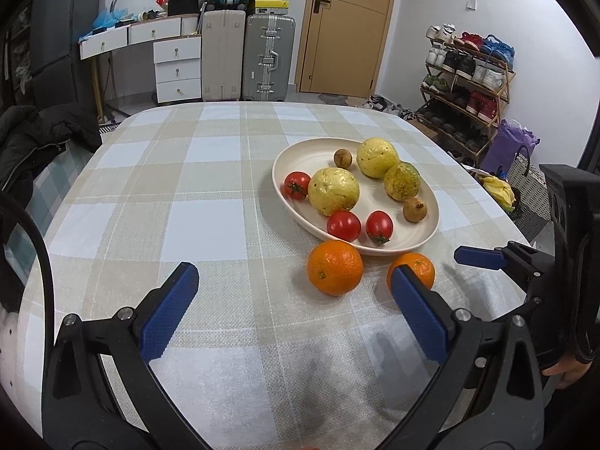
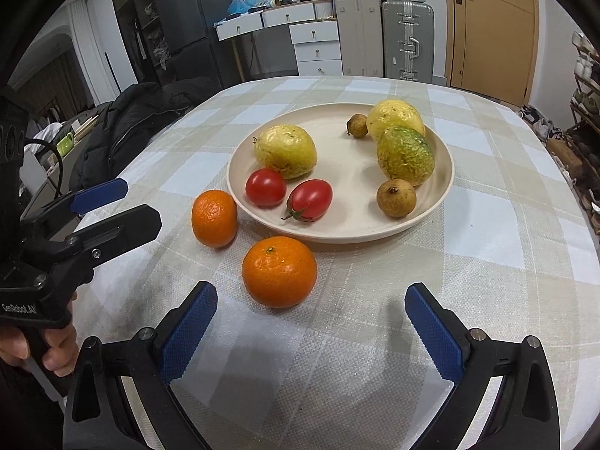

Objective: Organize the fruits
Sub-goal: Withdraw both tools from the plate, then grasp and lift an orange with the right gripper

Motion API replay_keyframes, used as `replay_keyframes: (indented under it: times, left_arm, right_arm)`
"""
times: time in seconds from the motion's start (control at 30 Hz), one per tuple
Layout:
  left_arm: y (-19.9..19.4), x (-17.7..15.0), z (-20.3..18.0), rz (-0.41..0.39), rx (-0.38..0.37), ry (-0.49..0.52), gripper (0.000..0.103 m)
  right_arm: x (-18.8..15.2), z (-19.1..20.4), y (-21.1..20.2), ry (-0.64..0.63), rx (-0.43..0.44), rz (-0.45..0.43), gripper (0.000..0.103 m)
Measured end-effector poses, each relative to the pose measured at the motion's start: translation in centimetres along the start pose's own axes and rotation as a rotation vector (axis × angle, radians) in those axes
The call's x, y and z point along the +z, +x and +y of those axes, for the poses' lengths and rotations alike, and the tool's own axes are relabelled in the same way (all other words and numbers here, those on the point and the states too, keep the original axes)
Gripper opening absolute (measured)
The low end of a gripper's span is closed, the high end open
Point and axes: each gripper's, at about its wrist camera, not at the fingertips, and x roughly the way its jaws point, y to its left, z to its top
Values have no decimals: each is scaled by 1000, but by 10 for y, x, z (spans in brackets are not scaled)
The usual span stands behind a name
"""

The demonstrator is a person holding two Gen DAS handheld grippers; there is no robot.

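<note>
A cream plate (image 1: 300,157) (image 2: 348,165) on the checked tablecloth holds three wrinkled yellow-green fruits (image 1: 333,191) (image 2: 405,157), three red tomatoes (image 1: 343,225) (image 2: 265,187) and two small brown fruits (image 1: 414,209) (image 2: 396,198). Two oranges lie on the cloth just in front of the plate: one (image 1: 335,267) (image 2: 214,218) and another (image 1: 416,267) (image 2: 279,271). My left gripper (image 1: 292,292) is open and empty, short of the oranges. My right gripper (image 2: 311,311) is open and empty, just behind the nearer orange.
The round table (image 1: 187,187) has a dark jacket (image 1: 37,138) (image 2: 142,120) by its left edge. Suitcases (image 1: 268,56), white drawers (image 1: 176,67), a door and a shoe rack (image 1: 465,86) stand beyond the table.
</note>
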Motion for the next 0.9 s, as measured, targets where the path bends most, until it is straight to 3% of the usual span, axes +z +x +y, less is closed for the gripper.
replay_keyframes:
  times: [0.23, 0.4, 0.57, 0.9]
  left_arm:
    - [3, -1, 0, 11, 6, 4, 102]
    - [6, -1, 1, 16, 7, 1, 102]
    - [6, -1, 1, 18, 7, 3, 102]
    - [9, -4, 1, 25, 6, 5, 102]
  right_arm:
    - [1, 7, 3, -24, 3, 3, 100]
    - [2, 13, 6, -46, 17, 21, 77]
    - [1, 17, 7, -56, 37, 26, 61]
    - [2, 22, 6, -50, 35, 10, 44]
